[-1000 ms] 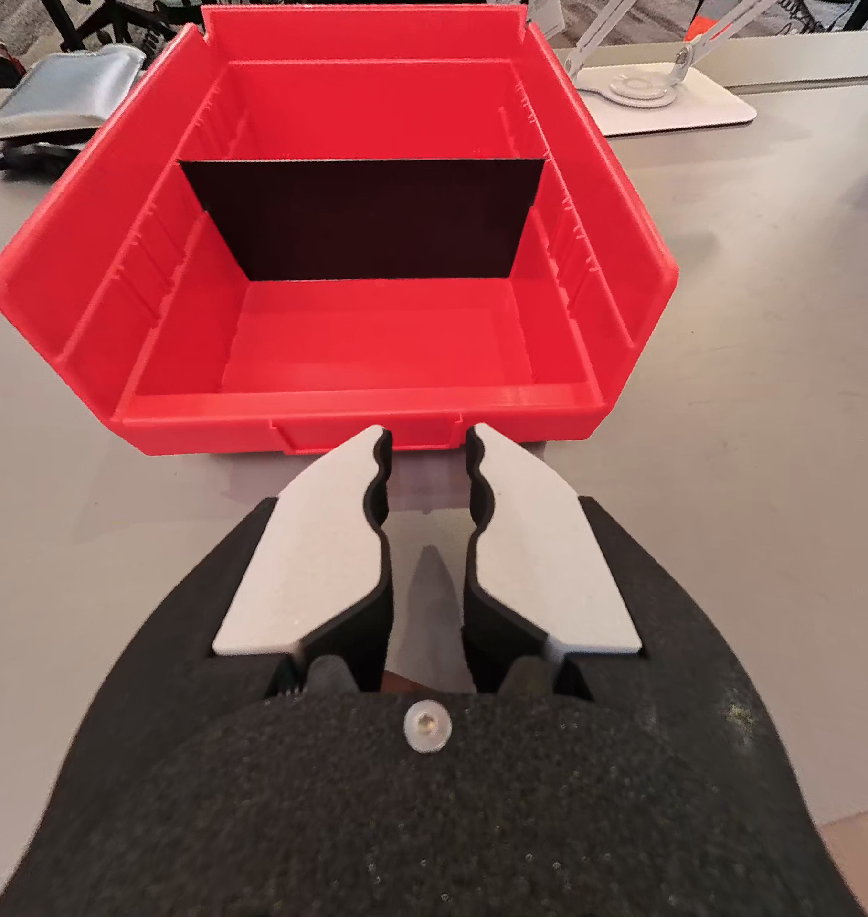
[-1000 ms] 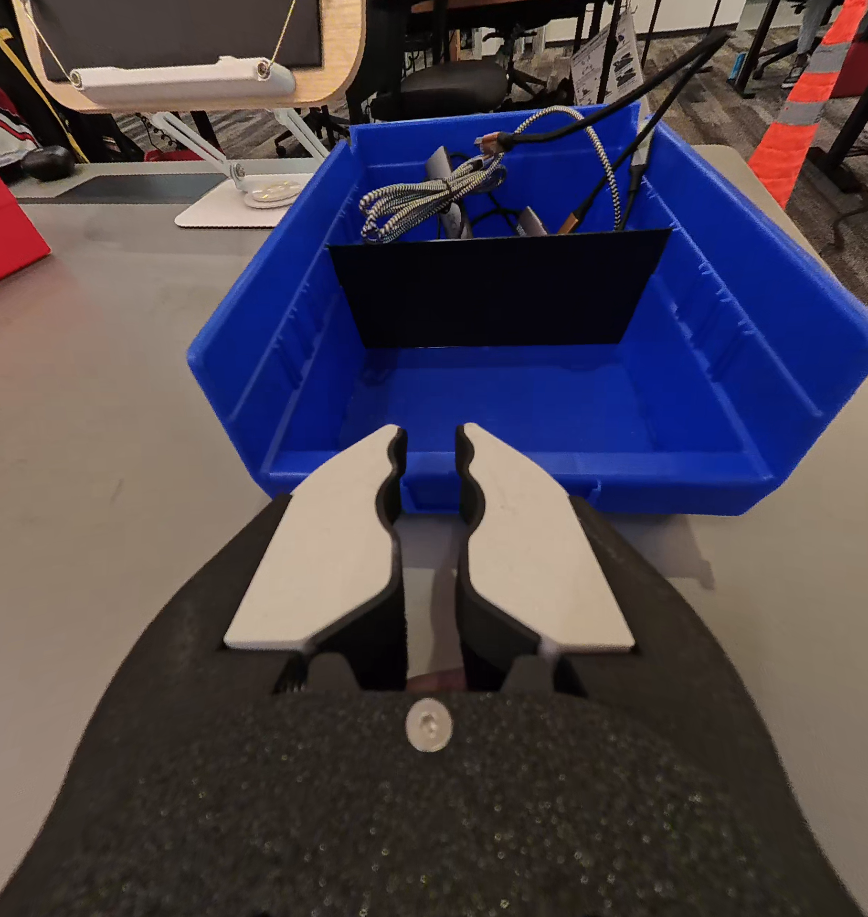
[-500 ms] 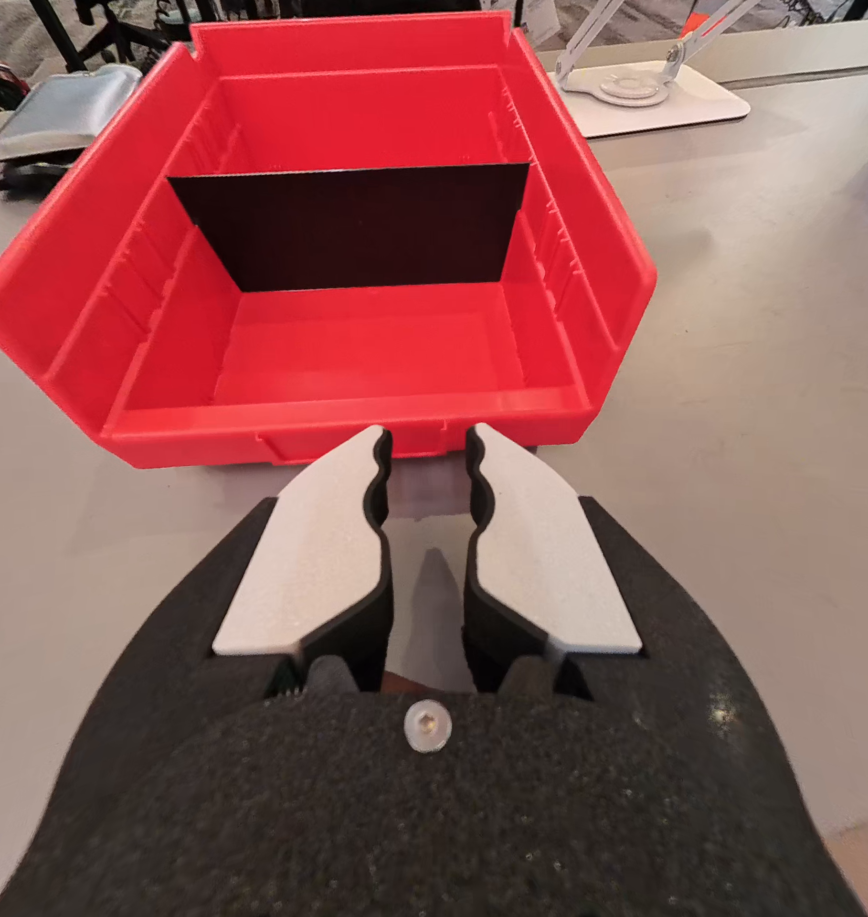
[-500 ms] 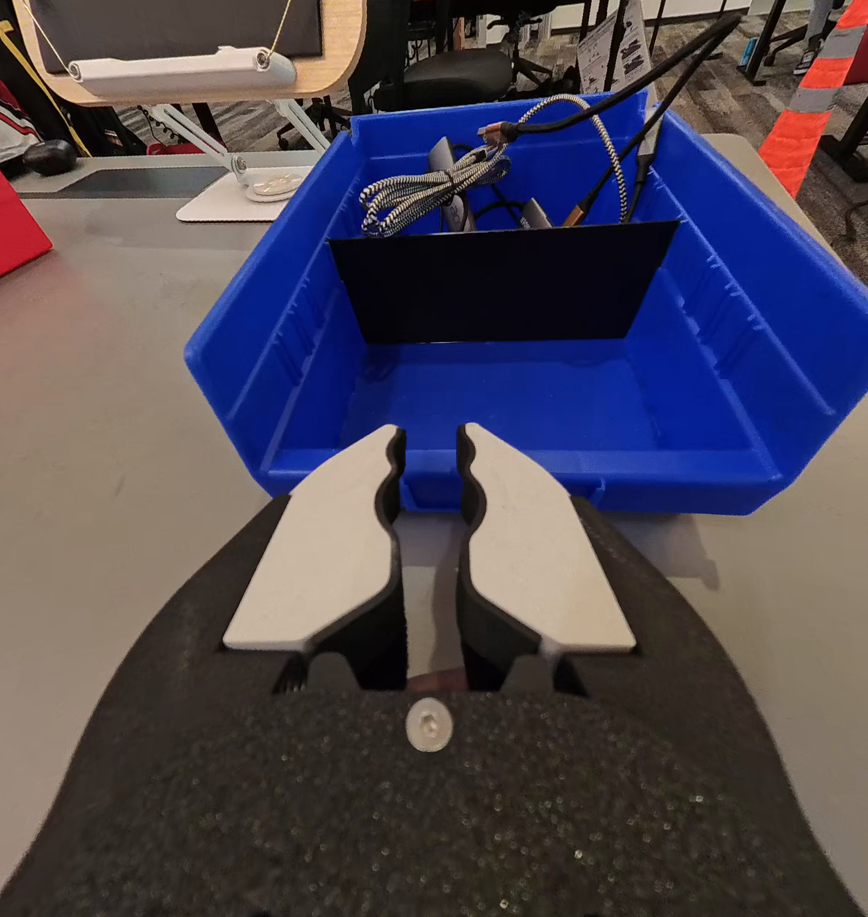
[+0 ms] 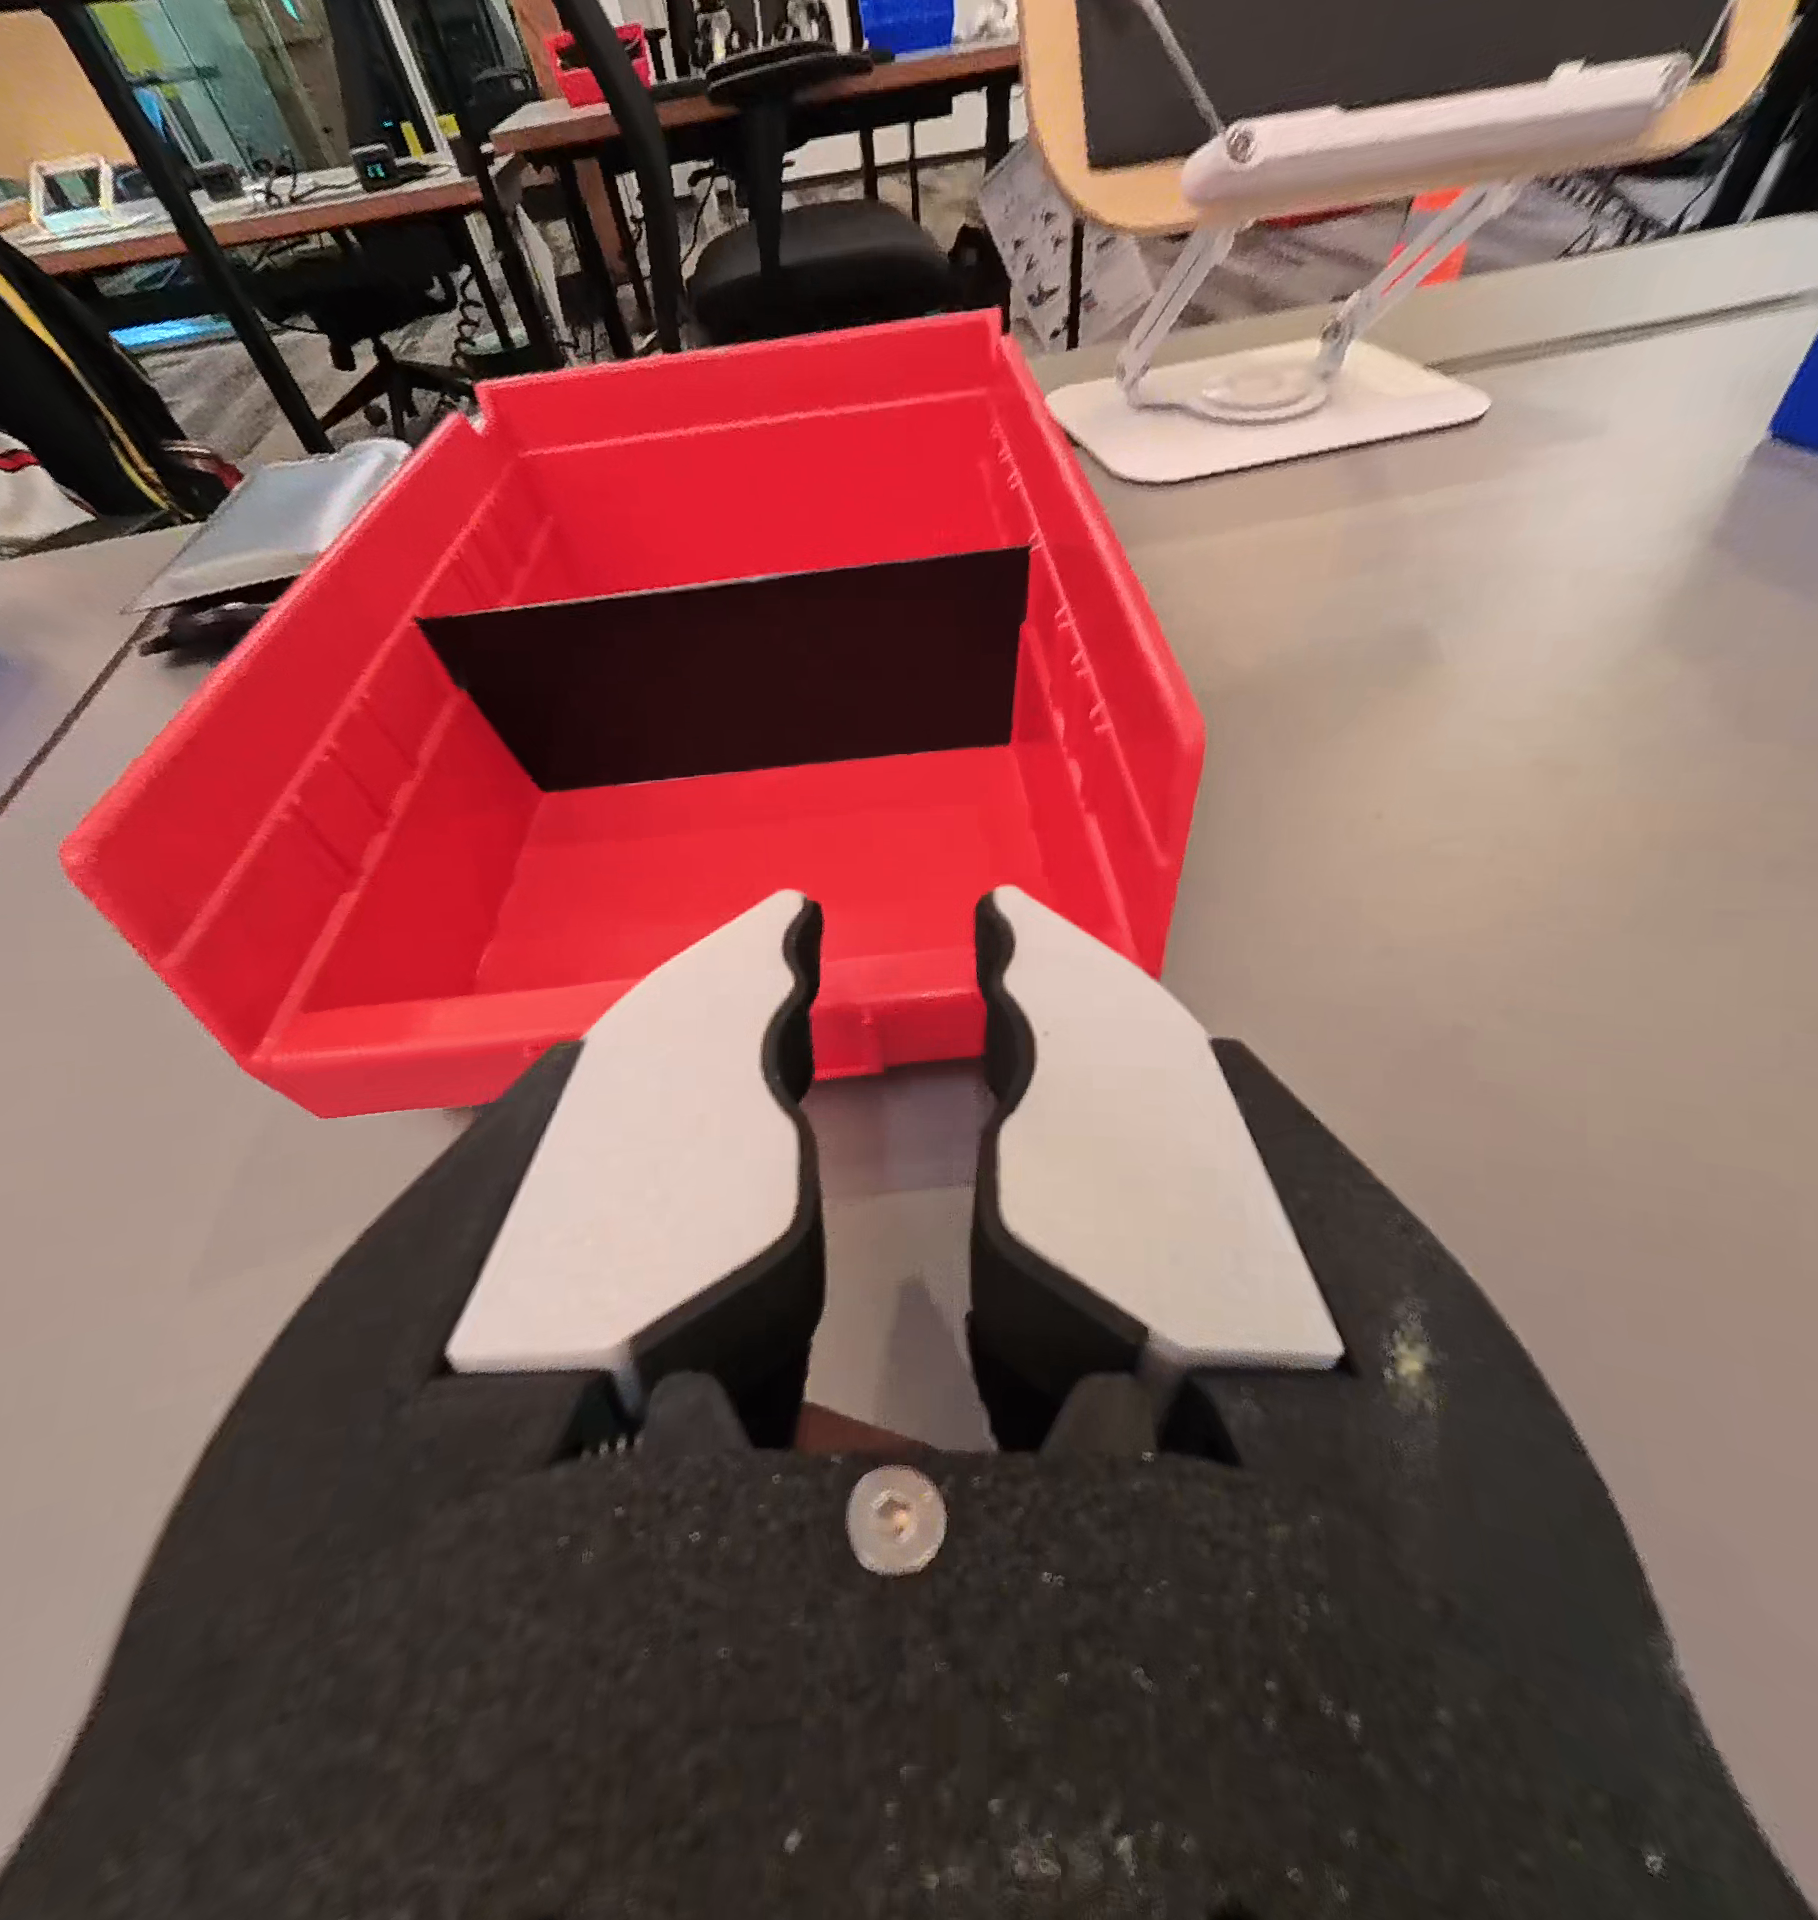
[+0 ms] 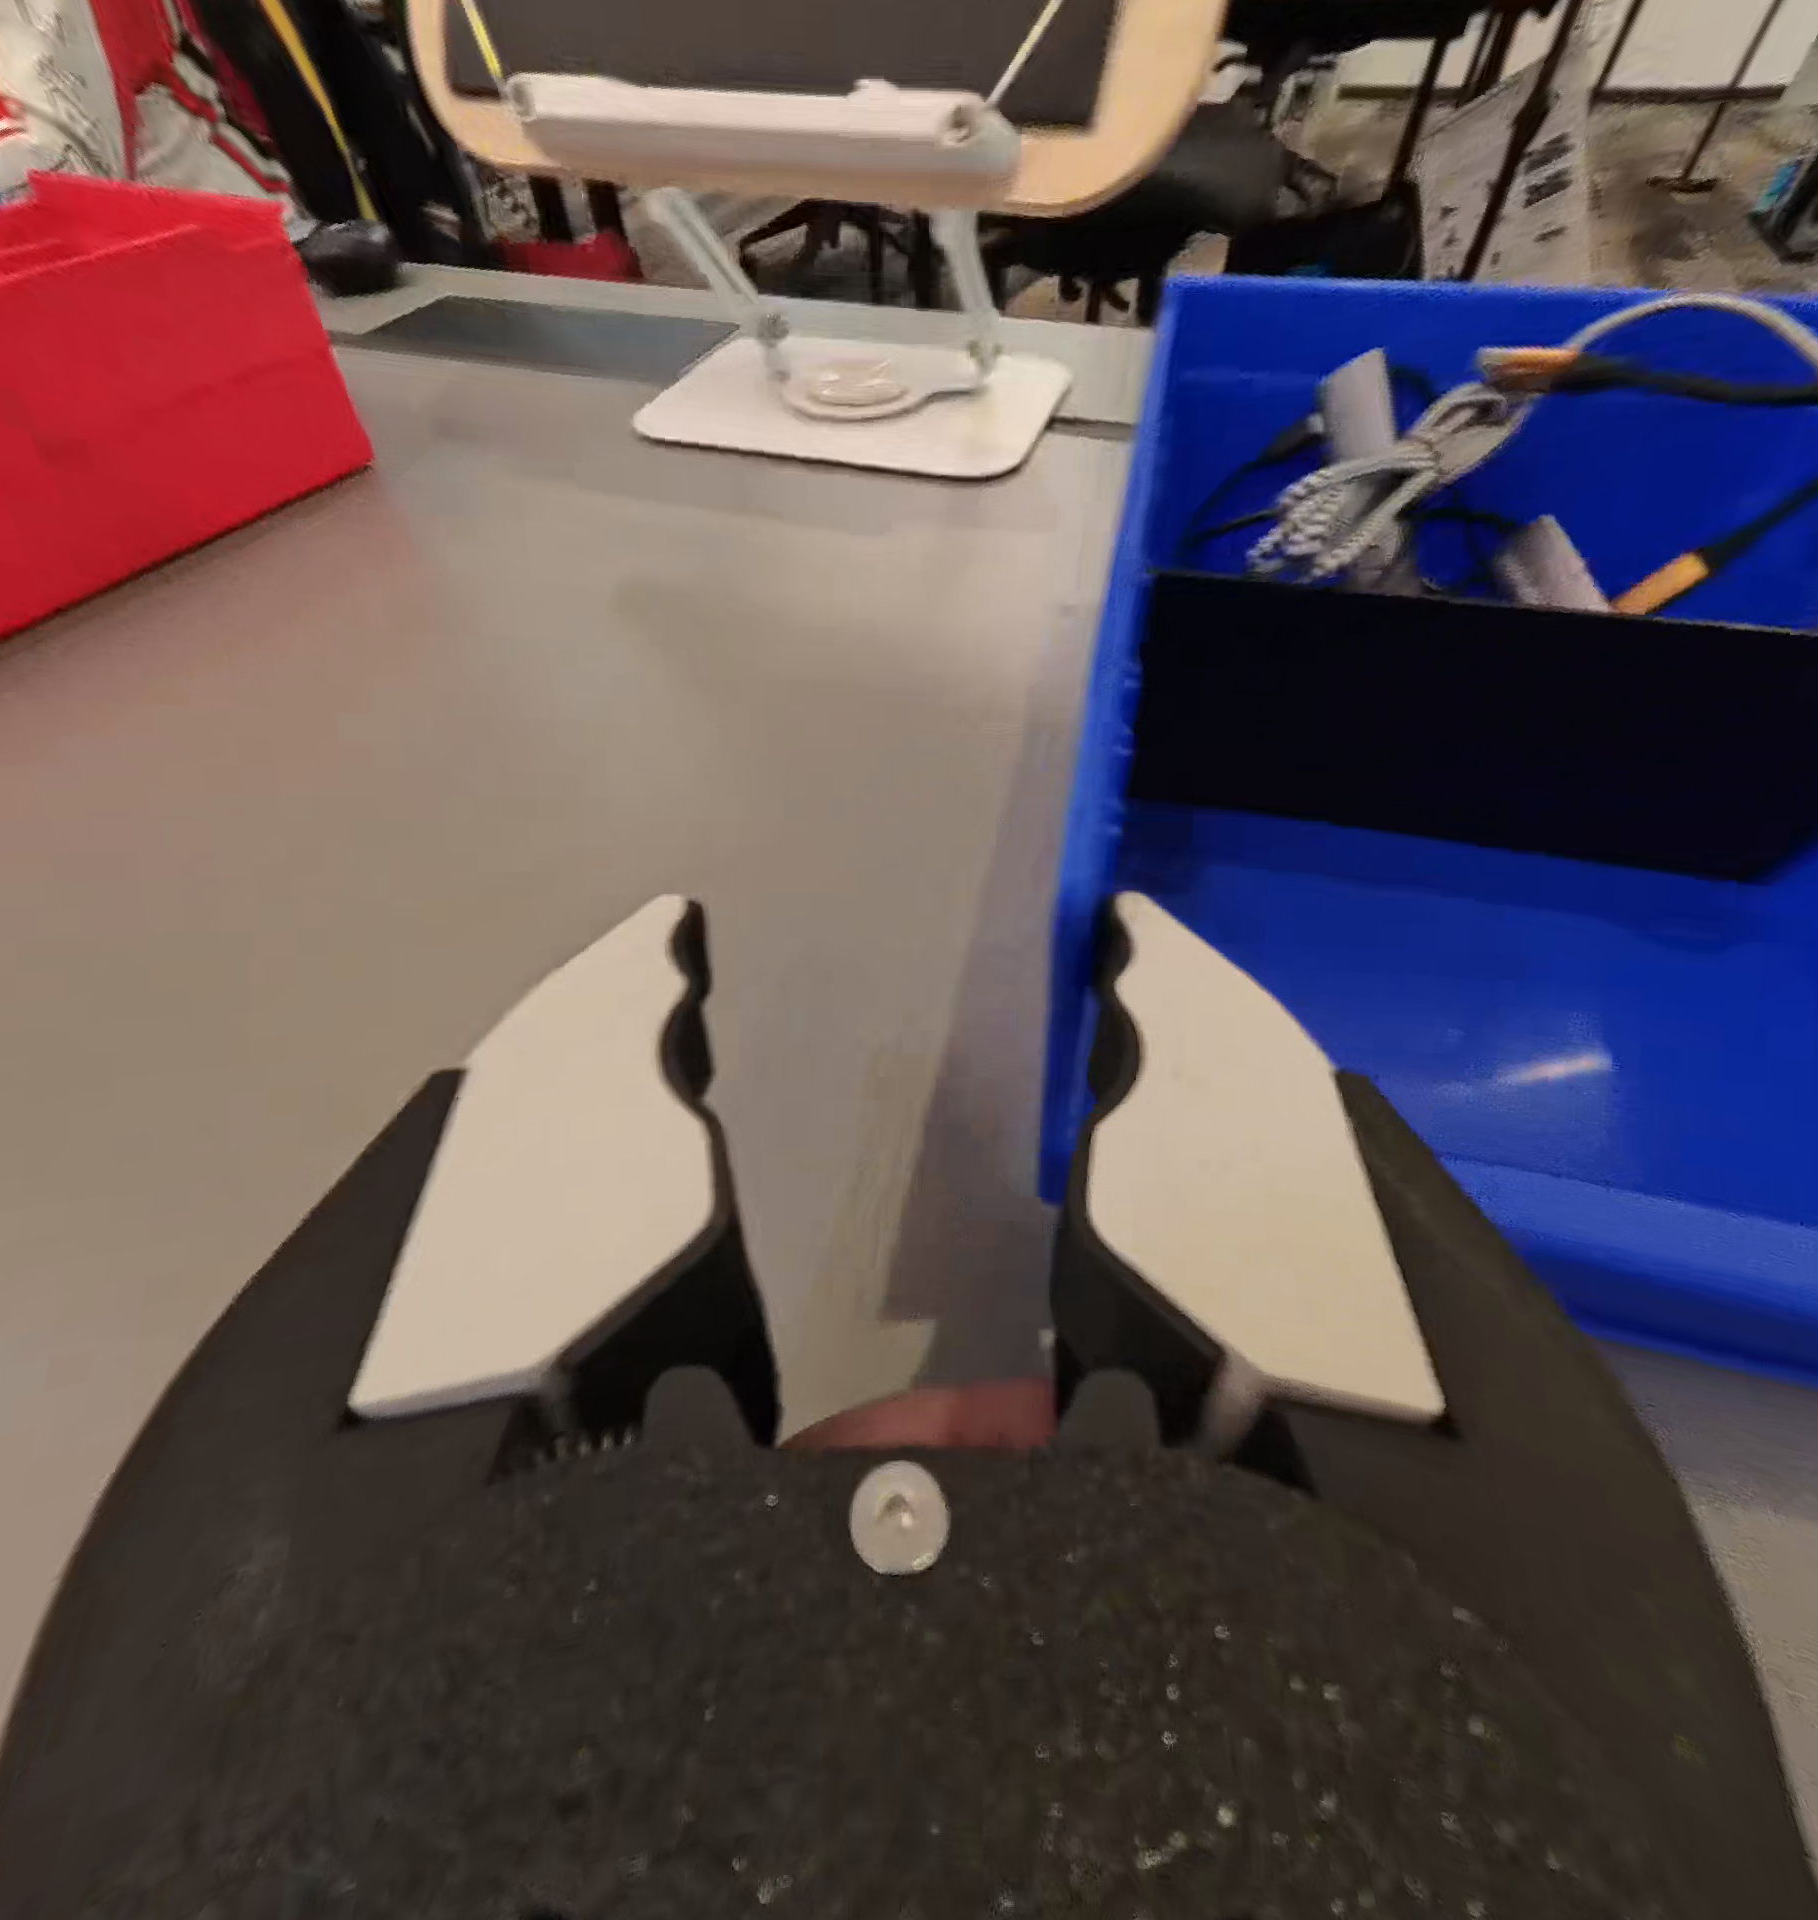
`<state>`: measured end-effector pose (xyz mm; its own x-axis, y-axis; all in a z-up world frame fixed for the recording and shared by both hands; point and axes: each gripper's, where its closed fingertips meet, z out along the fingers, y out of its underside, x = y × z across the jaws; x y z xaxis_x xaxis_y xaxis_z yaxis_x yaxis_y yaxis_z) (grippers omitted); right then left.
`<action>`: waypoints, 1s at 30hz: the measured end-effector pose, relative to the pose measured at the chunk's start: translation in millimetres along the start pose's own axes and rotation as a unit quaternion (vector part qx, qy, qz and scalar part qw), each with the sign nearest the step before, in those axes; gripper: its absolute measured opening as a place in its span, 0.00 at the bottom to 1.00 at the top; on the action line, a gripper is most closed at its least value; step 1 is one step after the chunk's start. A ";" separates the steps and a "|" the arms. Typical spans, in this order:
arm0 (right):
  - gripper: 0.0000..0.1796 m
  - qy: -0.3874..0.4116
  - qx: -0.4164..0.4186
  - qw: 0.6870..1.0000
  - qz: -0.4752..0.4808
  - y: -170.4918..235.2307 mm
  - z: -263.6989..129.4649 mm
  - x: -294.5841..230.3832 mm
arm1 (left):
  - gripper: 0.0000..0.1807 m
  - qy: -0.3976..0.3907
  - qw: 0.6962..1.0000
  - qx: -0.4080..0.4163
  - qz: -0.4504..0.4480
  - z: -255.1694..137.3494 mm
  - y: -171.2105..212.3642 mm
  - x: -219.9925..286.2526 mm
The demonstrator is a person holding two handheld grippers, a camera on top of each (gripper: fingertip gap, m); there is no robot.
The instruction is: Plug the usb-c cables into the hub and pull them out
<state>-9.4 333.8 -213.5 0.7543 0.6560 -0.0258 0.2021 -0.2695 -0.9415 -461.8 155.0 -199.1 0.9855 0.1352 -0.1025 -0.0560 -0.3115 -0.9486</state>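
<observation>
Grey table (image 6: 469,831) open between bins; left tool (image 5: 897,920) narrow, right tool (image 6: 903,925) wide.

Right tongs (image 6: 900,925) opened wider, swung left of blue bin (image 6: 1092,852).

braided cables (image 6: 1404,488) tangled in blue bin's (image 6: 1123,665) rear compartment.
</observation>
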 end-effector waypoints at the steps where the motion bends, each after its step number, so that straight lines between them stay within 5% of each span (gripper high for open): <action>1: 0.46 -0.002 -0.001 1.000 -0.005 0.0 1.1 -8.9 | 0.15 0.010 1.000 0.010 -0.005 -0.2 -4.0 4.5; 5: 0.52 -0.074 -0.009 0.997 -0.022 1.6 -1.4 -61.6 | 0.14 -0.043 0.993 0.105 -0.014 -20.3 -45.3 9.4; 8: 0.32 -0.150 -0.012 0.987 -0.058 0.0 -22.8 -103.6 | 0.14 -0.085 0.972 0.216 0.020 -50.0 -83.7 38.6; 9: 0.33 -0.157 0.003 0.986 -0.054 -4.5 -33.4 -109.9 | 0.13 -0.078 0.972 0.218 0.028 -53.2 -86.7 57.3; 12: 0.32 -0.122 0.047 0.991 -0.024 -10.5 -63.3 -100.2 | 0.16 0.060 0.980 0.190 -0.014 -44.8 -83.8 145.4; 17: 0.20 0.139 0.152 0.978 0.037 -12.4 -124.6 -0.1 | 0.26 0.286 0.955 0.063 -0.049 -11.1 -57.8 294.9; 18: 0.16 0.176 0.134 0.974 0.042 -4.7 -129.9 15.9 | 0.28 0.294 0.954 0.041 -0.035 0.0 -53.1 311.1; 22: 0.28 0.173 0.053 0.982 0.062 20.9 -109.2 24.6 | 0.31 0.308 0.951 -0.004 -0.023 41.5 -50.4 349.1; 24: 0.24 0.214 0.032 0.973 0.084 30.0 -102.0 32.9 | 0.29 0.299 0.954 -0.012 -0.018 58.0 -54.2 358.6; 30: 0.12 0.204 -0.004 0.972 0.117 37.4 -80.0 24.7 | 0.03 0.217 0.970 -0.077 0.074 81.5 -34.5 357.8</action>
<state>66.7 283.6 -222.4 0.9648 0.2424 -0.1016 -0.0005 -0.3848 -0.9230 -120.3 290.8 -227.5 0.9451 -0.3202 -0.0656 -0.2096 -0.4396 -0.8734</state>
